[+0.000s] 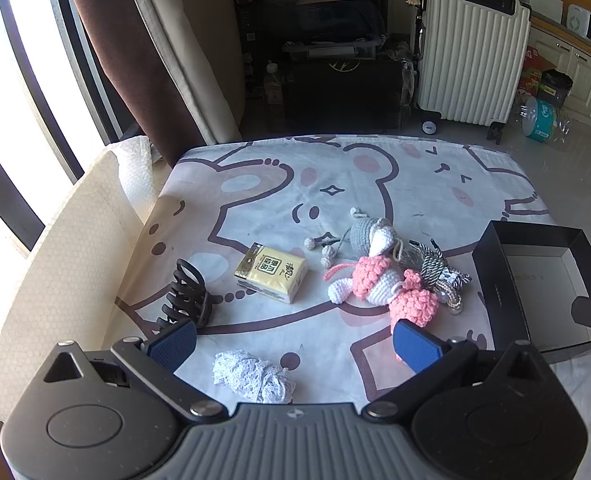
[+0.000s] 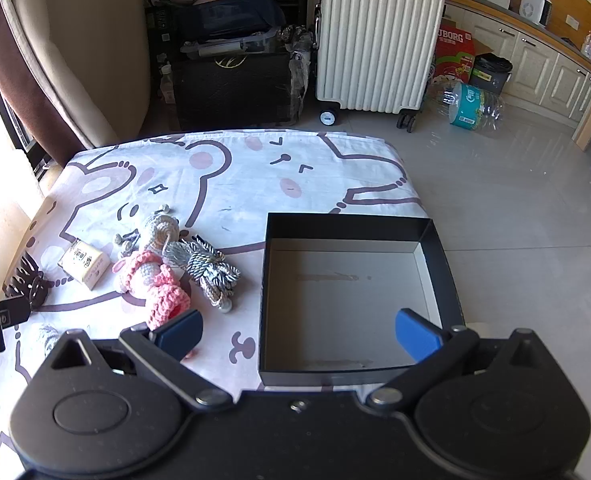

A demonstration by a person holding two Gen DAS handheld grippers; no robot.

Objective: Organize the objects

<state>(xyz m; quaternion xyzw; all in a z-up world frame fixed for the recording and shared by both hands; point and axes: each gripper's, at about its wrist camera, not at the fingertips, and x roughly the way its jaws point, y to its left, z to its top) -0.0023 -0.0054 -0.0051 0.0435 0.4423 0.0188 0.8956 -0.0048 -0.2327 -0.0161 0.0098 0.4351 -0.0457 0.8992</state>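
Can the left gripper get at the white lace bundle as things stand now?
Probably yes. The left gripper is open and empty, and the white lace bundle lies alone on the cloth just below its fingers, with nothing on top or in between.

Both wrist views tilt downward, sharing table (image 1: 375, 168).

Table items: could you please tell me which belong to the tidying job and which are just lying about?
Job: hair claw, tissue pack, lace, crochet dolls, cord, box.
Lying about: suitcase, bottles, curtain.
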